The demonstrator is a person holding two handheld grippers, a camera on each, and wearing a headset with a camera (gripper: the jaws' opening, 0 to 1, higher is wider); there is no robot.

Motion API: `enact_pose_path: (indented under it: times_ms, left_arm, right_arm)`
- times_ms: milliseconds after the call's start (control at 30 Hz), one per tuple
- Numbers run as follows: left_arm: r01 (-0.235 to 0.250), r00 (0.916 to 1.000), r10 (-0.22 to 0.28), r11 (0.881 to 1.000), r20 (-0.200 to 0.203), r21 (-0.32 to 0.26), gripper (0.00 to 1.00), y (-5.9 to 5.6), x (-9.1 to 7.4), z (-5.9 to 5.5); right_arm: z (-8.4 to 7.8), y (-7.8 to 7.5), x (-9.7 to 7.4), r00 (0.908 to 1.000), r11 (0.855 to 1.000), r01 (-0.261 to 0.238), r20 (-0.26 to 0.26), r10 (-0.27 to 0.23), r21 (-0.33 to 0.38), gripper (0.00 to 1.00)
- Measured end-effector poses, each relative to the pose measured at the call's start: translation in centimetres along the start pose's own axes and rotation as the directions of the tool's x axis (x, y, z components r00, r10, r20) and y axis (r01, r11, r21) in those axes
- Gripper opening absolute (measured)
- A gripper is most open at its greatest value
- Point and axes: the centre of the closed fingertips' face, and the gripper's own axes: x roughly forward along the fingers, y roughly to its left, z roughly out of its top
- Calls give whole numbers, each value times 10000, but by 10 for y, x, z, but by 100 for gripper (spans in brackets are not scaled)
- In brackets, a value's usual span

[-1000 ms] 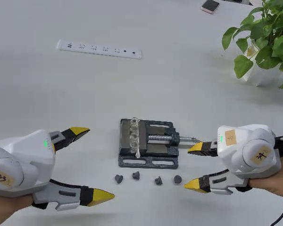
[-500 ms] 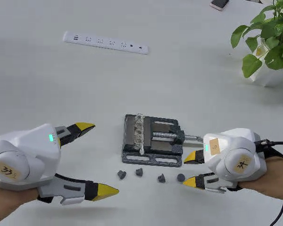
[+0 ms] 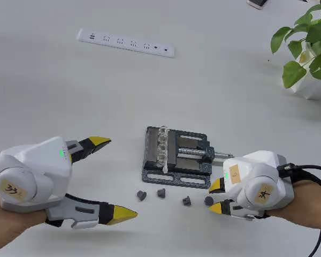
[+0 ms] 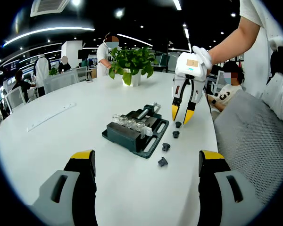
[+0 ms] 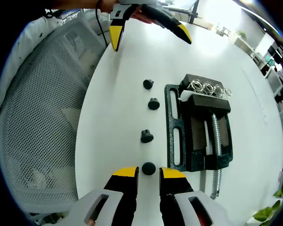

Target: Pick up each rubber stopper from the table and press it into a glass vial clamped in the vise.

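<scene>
Right gripper (image 5: 149, 173) around end stopper (image 5: 148, 167)

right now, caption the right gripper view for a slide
Right tool open at the nearest rubber stopper, three more in a row beside the vise holding glass vials.

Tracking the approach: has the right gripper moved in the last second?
Yes. Against the vise, the right gripper has shifted in toward the rightmost stopper at the vise's near side. Its jaws have narrowed and now flank that stopper.
</scene>
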Motion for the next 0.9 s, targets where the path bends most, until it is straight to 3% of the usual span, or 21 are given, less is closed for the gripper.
enact_pose_path:
  times_ms: [900]
  left_arm:
    - [73,10000,-73,9999,-5,-108,87,-1,1,-3]
  right_arm:
    - [0,1,3,9996,9994,-124,-243,116,-319,8]
